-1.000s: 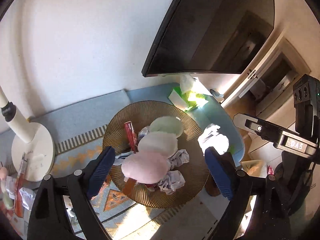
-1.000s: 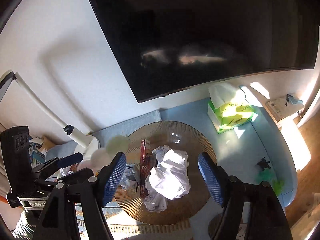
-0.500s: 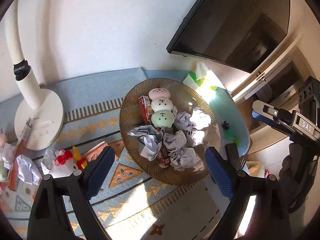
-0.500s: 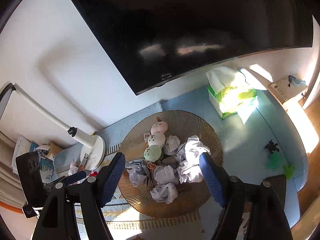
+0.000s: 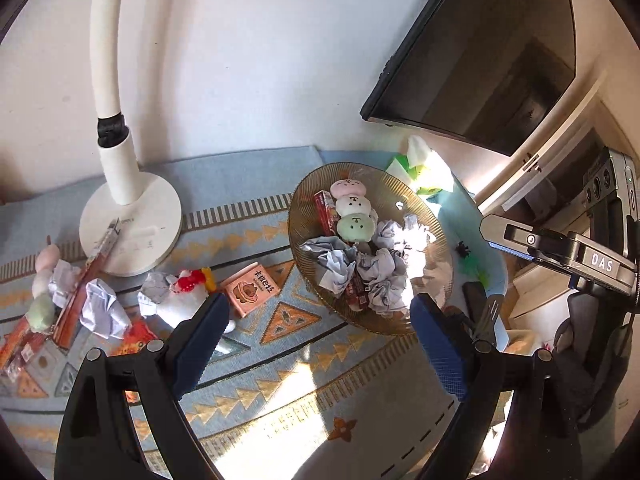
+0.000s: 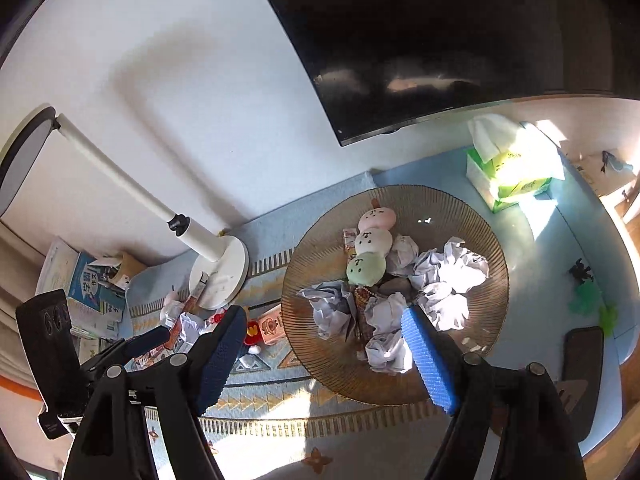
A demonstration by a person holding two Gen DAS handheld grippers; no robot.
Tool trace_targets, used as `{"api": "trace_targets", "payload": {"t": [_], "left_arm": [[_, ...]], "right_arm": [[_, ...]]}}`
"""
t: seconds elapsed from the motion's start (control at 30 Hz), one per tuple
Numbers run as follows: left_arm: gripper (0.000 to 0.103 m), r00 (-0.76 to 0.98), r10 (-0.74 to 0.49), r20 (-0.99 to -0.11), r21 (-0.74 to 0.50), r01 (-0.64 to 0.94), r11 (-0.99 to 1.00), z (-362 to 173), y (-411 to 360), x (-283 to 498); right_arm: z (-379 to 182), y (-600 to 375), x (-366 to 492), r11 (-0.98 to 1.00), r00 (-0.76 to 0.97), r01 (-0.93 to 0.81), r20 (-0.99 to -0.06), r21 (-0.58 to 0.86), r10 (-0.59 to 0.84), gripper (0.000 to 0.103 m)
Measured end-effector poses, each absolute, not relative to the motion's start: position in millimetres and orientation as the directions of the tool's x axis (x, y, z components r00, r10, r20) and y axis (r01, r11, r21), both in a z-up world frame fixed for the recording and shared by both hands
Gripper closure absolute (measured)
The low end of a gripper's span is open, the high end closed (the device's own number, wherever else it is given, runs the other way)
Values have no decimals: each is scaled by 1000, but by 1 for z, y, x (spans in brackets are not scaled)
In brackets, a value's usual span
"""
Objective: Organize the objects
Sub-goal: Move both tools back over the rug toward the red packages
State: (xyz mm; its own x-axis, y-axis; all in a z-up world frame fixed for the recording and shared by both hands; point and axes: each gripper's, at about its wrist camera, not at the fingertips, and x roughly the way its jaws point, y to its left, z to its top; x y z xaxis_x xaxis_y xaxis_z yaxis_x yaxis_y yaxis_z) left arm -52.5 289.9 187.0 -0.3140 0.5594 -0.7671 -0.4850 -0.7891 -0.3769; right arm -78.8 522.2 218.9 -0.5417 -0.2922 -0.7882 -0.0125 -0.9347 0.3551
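Both claws hang empty, jaws spread wide, above the desk. The ribbed amber glass plate (image 5: 424, 216) of crumpled papers sits centre-right in frame, but the pink snack packet (image 5: 251, 288) lies loose just ahead of the left claw (image 5: 316, 344), its long axis slanting up-right. The left claw looks nearer than the right claw (image 6: 326, 354).

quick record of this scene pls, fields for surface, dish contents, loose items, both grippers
surface: patterned blue mat on a table
dish: brown ribbed glass dish holding a three-ball plush skewer, crumpled paper balls and a red snack packet
loose items: pink snack box, white plush toy, more paper and wrappers by the lamp base
background: tissue box, dark screen
left gripper: open, empty
right gripper: open, empty
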Motion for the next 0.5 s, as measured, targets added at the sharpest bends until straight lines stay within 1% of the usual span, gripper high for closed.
{"api": "trace_targets", "payload": {"t": [0.13, 0.27, 0.4, 0.47, 0.5], "left_arm": [[12, -329, 533, -779, -378, -431, -819, 181, 248, -52], [12, -371, 426, -825, -317, -321, -892, 157, 185, -44], [12, -412, 178, -893, -121, -161, -979, 113, 109, -34], [12, -412, 45, -910, -14, -77, -997, 89, 73, -30], [12, -401, 1, -916, 16, -39, -999, 78, 55, -29]], "right_arm": [[209, 486, -77, -938, -508, 19, -805, 346, -307, 24], [179, 426, -73, -939, -422, 88, -841, 332, -337, 19], [119, 357, -59, -968, -331, 173, -915, 182, -231, 19], [85, 338, -53, -975, -294, 171, -937, 145, -190, 19], [70, 333, -50, -977, -282, 163, -942, 138, -180, 19]]}}
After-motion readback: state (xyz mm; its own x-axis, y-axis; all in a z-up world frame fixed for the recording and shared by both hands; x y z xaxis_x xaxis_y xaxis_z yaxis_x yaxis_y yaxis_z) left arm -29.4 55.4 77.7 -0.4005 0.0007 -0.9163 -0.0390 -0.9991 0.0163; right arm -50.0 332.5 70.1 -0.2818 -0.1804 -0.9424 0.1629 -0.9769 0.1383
